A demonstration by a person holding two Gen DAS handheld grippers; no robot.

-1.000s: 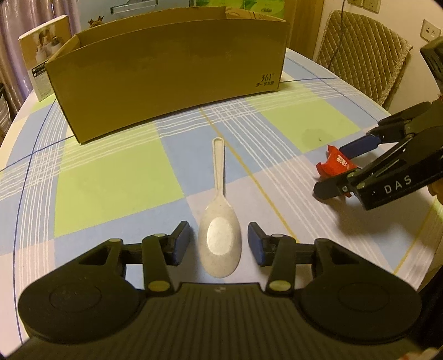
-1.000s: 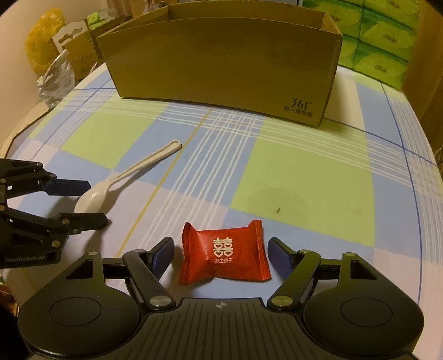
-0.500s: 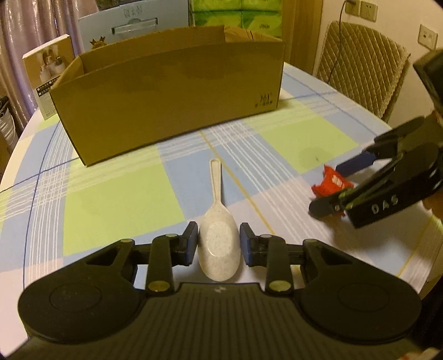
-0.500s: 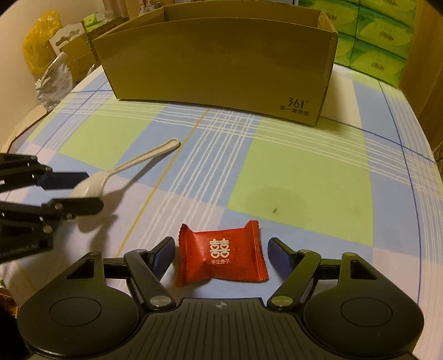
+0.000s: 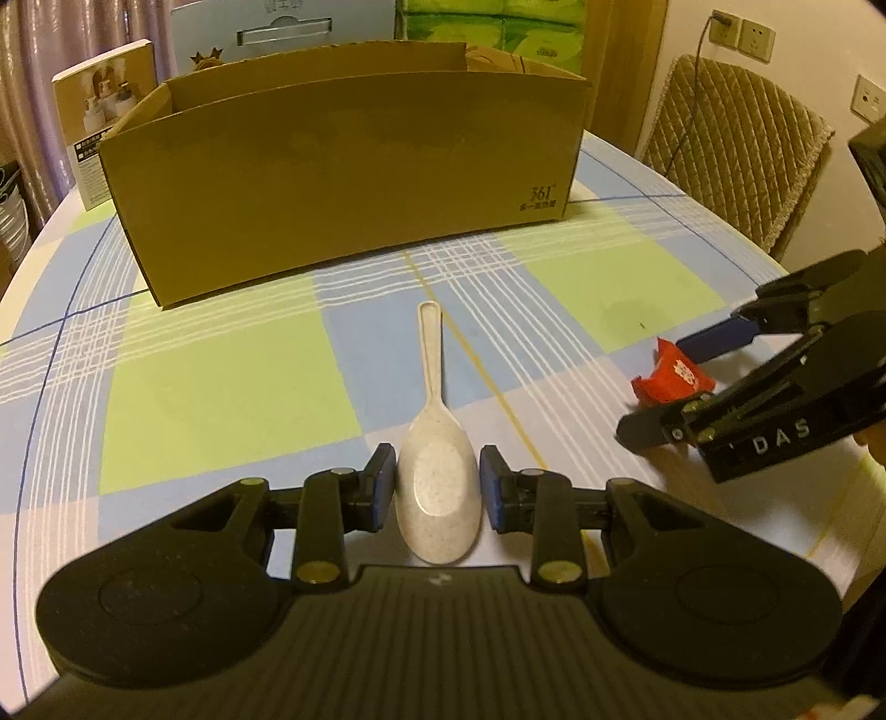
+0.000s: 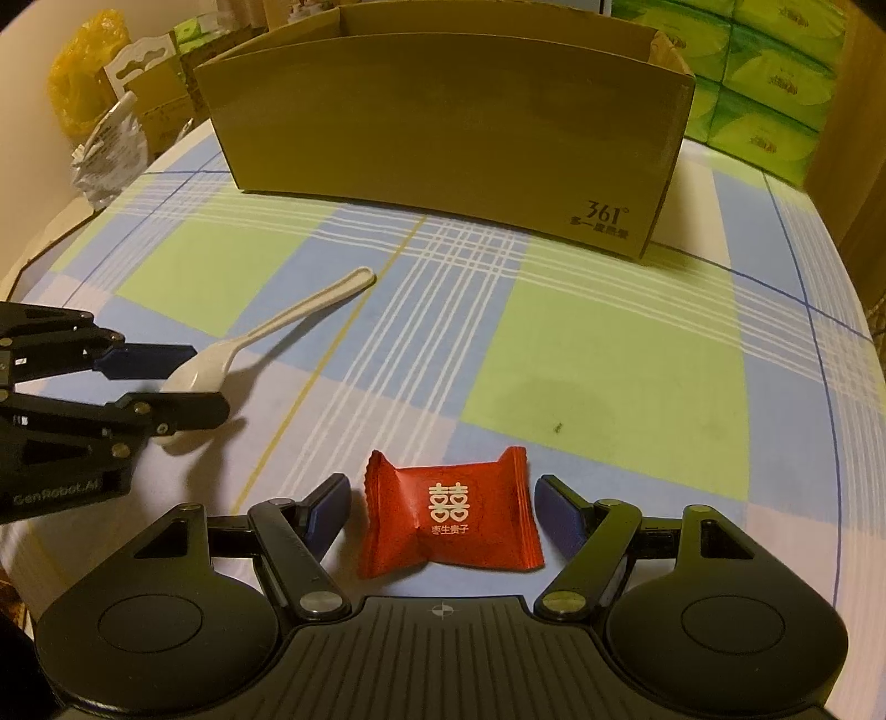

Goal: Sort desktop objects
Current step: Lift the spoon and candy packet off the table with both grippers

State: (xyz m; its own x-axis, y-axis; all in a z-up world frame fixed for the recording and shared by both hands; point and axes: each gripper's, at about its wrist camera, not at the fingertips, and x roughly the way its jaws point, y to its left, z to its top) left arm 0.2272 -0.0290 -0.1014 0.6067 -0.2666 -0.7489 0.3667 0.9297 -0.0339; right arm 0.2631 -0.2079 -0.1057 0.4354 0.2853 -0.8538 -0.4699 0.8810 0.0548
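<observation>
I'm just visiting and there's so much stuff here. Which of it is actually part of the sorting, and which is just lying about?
Part of the job:
- spoon, between the left gripper's fingers
- red candy packet, between the open right gripper's fingers
- cardboard box, likely the destination

Just lying about:
- green tissue packs
- quilted chair
- yellow bag
- small product box

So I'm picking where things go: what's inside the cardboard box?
Only the upper inner walls of the cardboard box and one upright divider show. Its front wall hides the floor and any contents in both views.
</observation>
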